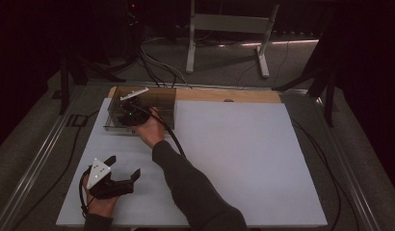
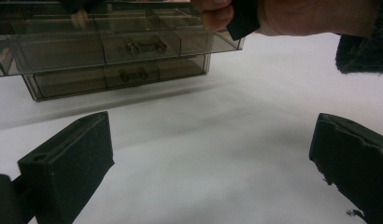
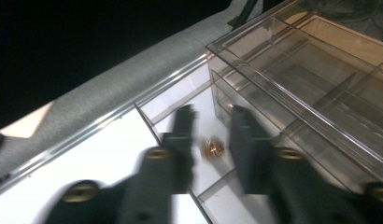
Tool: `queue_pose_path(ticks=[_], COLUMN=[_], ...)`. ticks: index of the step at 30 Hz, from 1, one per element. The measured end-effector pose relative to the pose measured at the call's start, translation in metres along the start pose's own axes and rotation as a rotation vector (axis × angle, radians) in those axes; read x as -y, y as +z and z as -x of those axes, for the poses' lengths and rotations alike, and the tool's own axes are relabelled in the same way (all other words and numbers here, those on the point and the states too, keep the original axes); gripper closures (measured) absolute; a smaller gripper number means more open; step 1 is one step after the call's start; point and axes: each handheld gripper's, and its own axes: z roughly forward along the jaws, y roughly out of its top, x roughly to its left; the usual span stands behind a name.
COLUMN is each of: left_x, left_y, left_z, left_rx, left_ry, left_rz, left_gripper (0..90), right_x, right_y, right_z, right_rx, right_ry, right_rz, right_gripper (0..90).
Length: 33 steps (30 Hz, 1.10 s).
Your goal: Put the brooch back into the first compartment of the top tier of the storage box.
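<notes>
left gripper: rests low on the desk near its front left corner, jaws spread wide, nothing between them. in the left gripper view the jaws frame bare white surface, with the drawer box ahead.
drawer box: clear smoky plastic organiser at the desk's back left; a drawer is pulled out toward the person, split into compartments.
right gripper: reaches into the open drawer, held by the right hand. jaws partly open, a narrow gap, holding nothing yet.
small part: tiny coppery-gold piece, looks like a ring or a coil of wire, too blurred to be sure. lies on the floor of a drawer compartment, right between the right gripper's jaw tips, touching neither as far as i can tell.
handling (judgement): part is very light and small, probably stiff metal, likely to skid on smooth plastic or flick out if pinched off-centre. best taken across its widest span, jaws square to the floor, tips low.
risk (judgement): compartment walls crowd the jaws; the drawer is light and may slide if pushed.
</notes>
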Motion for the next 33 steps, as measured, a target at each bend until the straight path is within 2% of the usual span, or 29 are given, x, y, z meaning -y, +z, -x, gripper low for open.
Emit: queue_pose_path(ticks=[2, 6, 7, 9, 14, 21, 24, 27, 31, 33], left_x=[0.001, 0.001, 0.001, 0.001, 0.001, 0.002, 0.002, 0.002, 0.003, 0.003], left_y=[0.000, 0.000, 0.000, 0.000, 0.000, 0.001, 0.001, 0.001, 0.001, 0.001], left_z=[-0.001, -0.002, -0.002, -0.002, -0.001, -0.002, -0.001, -0.002, -0.002, -0.003], left_rx=[-0.002, -0.005, -0.005, -0.005, -0.008, -0.011, -0.012, -0.012, -0.016, -0.019], left_ry=[-0.004, -0.004, -0.004, -0.001, 0.003, 0.003, 0.003, 0.002, 0.000, 0.001], left_rz=[-0.002, -0.001, -0.001, -0.004, -0.006, -0.012, -0.012, -0.014, -0.015, -0.017], left_gripper=[0.4, 0.4, 0.4, 0.4, 0.4, 0.4, 0.4, 0.4, 0.4, 0.4], right_x=[0.000, -0.001, -0.001, -0.001, 0.001, 0.007, 0.010, 0.014, 0.021, 0.024], right_y=[-0.002, -0.006, -0.006, -0.010, -0.019, -0.038, -0.048, -0.060, -0.076, -0.084], right_z=[0.001, 0.001, 0.001, 0.000, 0.002, 0.012, 0.017, 0.023, 0.030, 0.034], right_rx=[-0.016, -0.005, -0.005, 0.019, 0.061, 0.108, 0.131, 0.136, 0.181, 0.189], right_ry=[0.013, 0.005, 0.005, -0.011, -0.024, -0.018, -0.018, -0.010, -0.022, -0.021], right_rz=[0.022, 0.018, 0.018, 0.016, 0.020, 0.029, 0.033, 0.045, 0.043, 0.048], right_gripper=[54.9, 37.3, 37.3, 31.0, 23.1, 16.4, 15.4, 14.3, 6.7, 4.1])
